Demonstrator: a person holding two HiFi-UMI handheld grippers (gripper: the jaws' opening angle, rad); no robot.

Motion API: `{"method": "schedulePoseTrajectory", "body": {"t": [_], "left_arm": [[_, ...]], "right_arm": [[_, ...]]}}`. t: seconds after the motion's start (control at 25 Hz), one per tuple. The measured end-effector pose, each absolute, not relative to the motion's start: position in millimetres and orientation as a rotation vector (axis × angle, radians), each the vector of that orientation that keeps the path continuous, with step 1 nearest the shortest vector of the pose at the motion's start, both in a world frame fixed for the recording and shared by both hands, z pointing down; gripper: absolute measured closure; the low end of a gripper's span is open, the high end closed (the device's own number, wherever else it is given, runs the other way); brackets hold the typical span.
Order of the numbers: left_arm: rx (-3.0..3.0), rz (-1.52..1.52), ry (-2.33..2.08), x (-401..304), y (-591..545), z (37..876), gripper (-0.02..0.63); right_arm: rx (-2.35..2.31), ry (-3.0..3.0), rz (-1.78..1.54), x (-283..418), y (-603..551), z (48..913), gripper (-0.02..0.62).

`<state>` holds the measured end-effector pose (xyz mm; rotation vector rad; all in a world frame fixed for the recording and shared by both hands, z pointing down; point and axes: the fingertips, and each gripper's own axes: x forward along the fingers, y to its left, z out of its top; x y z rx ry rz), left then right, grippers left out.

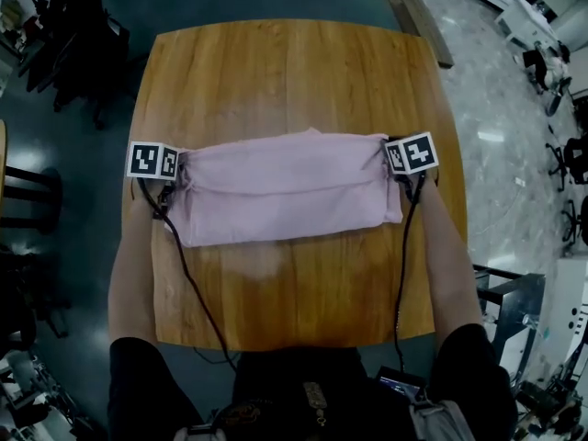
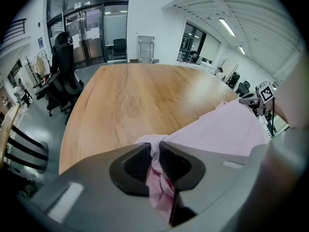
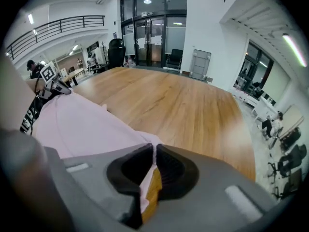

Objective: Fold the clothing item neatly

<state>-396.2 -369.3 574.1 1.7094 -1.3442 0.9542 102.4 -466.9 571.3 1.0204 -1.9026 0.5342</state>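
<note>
left gripper [image 2: 155, 148], right gripper [image 3: 154, 151], pinching pink garment [image 1: 289, 189]

The clothing item [image 1: 289, 186] lies across the middle of the table [image 1: 285, 72], running from nine to three o'clock. The left gripper [image 1: 176, 175] is at its nine o'clock end and the right gripper [image 1: 393, 165] at its three o'clock end, each with cloth between its jaws. The person's torso [image 1: 303, 393] is at the table's six o'clock edge. An office chair [image 1: 78, 35] stands off the table at ten o'clock.

The bare left forearm [image 1: 131, 265] and right forearm [image 1: 447, 255] are stretched forward, spread apart. The grey left claw [image 2: 155, 151] and grey right claw [image 3: 154, 154] are tipped downward, each clamped on the pink cloth [image 1: 285, 186].
</note>
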Motion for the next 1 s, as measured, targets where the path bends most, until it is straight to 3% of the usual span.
{"method": "schedulePoseTrajectory", "body": {"t": [0.44, 0.64, 0.72, 0.92, 1.0], "left_arm": [[1.749, 0.946, -1.31, -395.5, -378.5, 592.1, 0.54], [1.774, 0.816, -1.351, -407.4, -374.8, 559.9, 0.411], [1.773, 0.847, -1.421, -418.5, -371.2, 546.2, 0.38], [1.778, 0.873, -1.563, -428.9, -361.5, 509.2, 0.388], [1.813, 0.85, -1.552, -411.5, -352.7, 500.4, 0.401]], "right_arm": [[1.063, -1.9, 0.563, 97.9, -481.2, 593.2, 0.565], [1.123, -2.01, 0.612, 98.0, -484.7, 562.6, 0.425], [1.151, -2.027, 0.584, 101.4, -483.8, 548.4, 0.423], [1.202, -2.08, 0.545, 99.6, -468.4, 518.3, 0.423], [1.168, -2.128, 0.528, 85.3, -452.3, 509.0, 0.472]]}}
